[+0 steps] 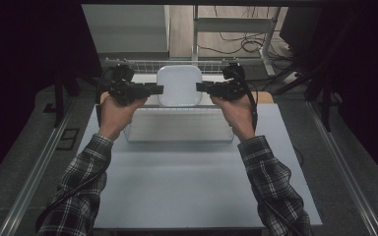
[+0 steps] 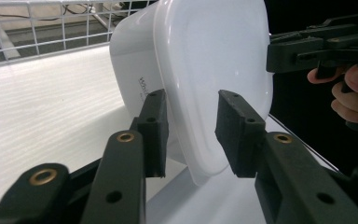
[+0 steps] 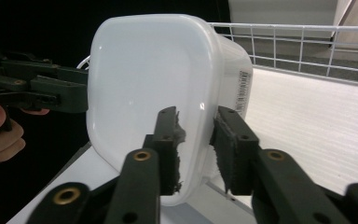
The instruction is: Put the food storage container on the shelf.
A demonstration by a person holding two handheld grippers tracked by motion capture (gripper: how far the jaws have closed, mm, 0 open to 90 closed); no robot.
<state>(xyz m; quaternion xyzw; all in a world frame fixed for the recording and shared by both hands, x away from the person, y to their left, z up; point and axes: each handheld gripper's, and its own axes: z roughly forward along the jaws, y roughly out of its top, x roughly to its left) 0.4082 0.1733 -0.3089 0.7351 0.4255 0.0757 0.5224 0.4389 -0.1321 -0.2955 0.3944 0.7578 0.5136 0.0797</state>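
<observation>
A white plastic container [image 1: 179, 84] with its lid on stands on edge inside a white wire basket [image 1: 177, 129], the flat lid facing the person. My left gripper [image 1: 159, 89] comes in level from the left. Its jaws straddle the container's [image 2: 205, 56] rim, and the left gripper [image 2: 193, 133] is open, with gaps between pads and plastic. My right gripper [image 1: 200, 87] mirrors it from the right. It straddles the opposite rim of the container [image 3: 154, 79], and the right gripper [image 3: 198, 149] is also open, its pads off the plastic.
The basket sits at the far end of a pale table [image 1: 192, 187]; its wire wall [image 2: 51, 28] rises behind the container. Dark curtains flank both sides. A shelf leg and cables [image 1: 236, 46] lie beyond the table.
</observation>
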